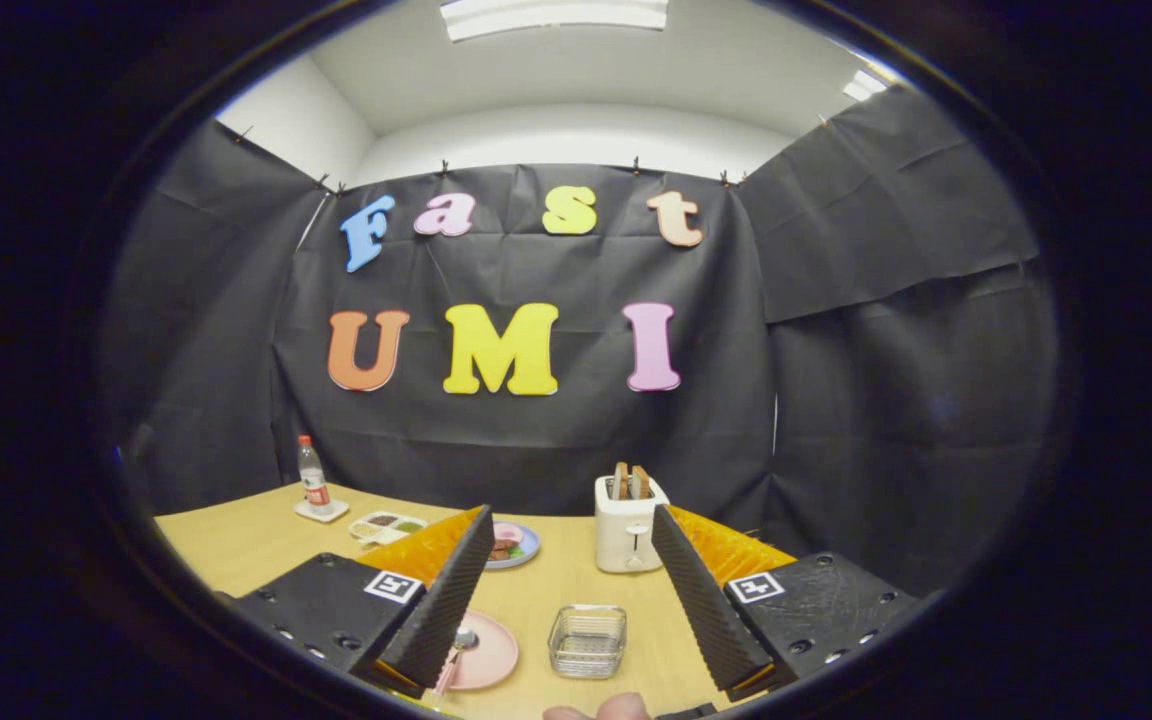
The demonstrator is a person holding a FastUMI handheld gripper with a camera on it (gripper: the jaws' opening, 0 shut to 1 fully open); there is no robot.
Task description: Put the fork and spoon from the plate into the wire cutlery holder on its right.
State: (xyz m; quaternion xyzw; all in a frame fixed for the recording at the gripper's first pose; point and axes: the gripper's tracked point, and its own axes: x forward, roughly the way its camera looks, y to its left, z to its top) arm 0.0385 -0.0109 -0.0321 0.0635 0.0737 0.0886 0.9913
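Gripper (571, 590) fingers spread wide, holding nothing; pink plate (488, 655) with spoon (460, 645) by left finger; wire cutlery holder (587, 641) beside it looks empty; fork hidden; task seemingly unstarted.

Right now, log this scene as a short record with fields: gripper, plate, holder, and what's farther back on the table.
gripper: gripper open, fingers spread, holding nothing
pink plate: between the fingers, by the left one; spoon on it, fork not discernible
wire cutlery holder: right of the plate, looks empty
farther back: white toaster with toast, blue plate of food, water bottle
surface: wooden table
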